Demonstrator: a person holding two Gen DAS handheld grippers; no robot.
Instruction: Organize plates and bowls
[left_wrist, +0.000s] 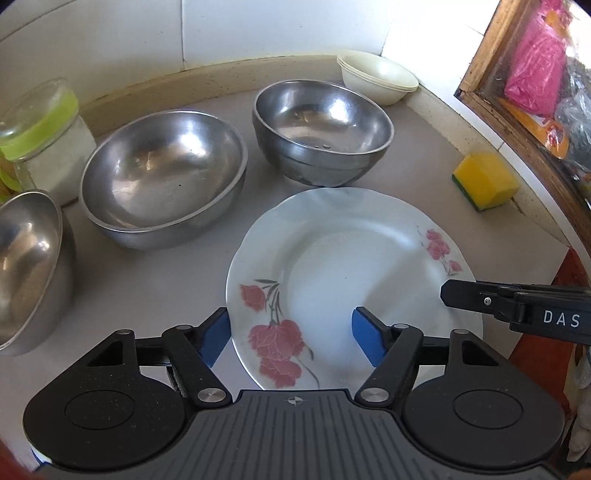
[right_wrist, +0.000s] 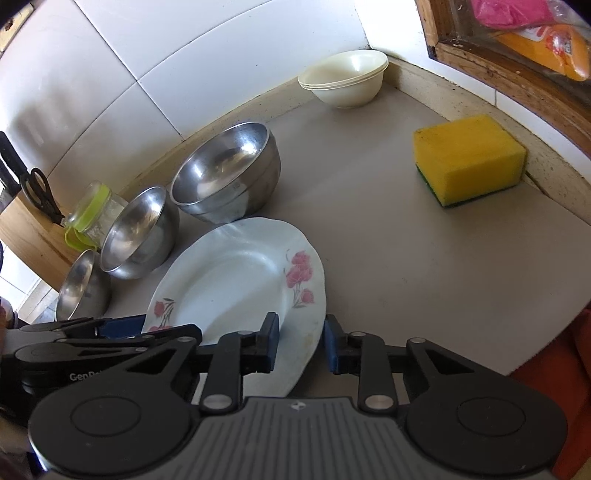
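A white plate with pink flowers (left_wrist: 354, 273) lies on the grey counter, also in the right wrist view (right_wrist: 236, 280). My left gripper (left_wrist: 291, 338) is open, its blue fingers straddling the plate's near left rim. My right gripper (right_wrist: 301, 343) is open with its fingers either side of the plate's near right rim; its tip shows in the left wrist view (left_wrist: 448, 293). Three steel bowls stand behind the plate: a wide one (left_wrist: 162, 173), a deeper one (left_wrist: 321, 129) and one at the far left (left_wrist: 26, 266). Stacked cream bowls (left_wrist: 376, 77) sit in the back corner.
A yellow sponge (right_wrist: 469, 158) lies at the right by a raised ledge and wooden window frame (right_wrist: 498, 66). A glass jar with a green lid (left_wrist: 44, 136) stands at the back left. Scissors (right_wrist: 40, 195) sit in a wooden block at the far left. Tiled wall behind.
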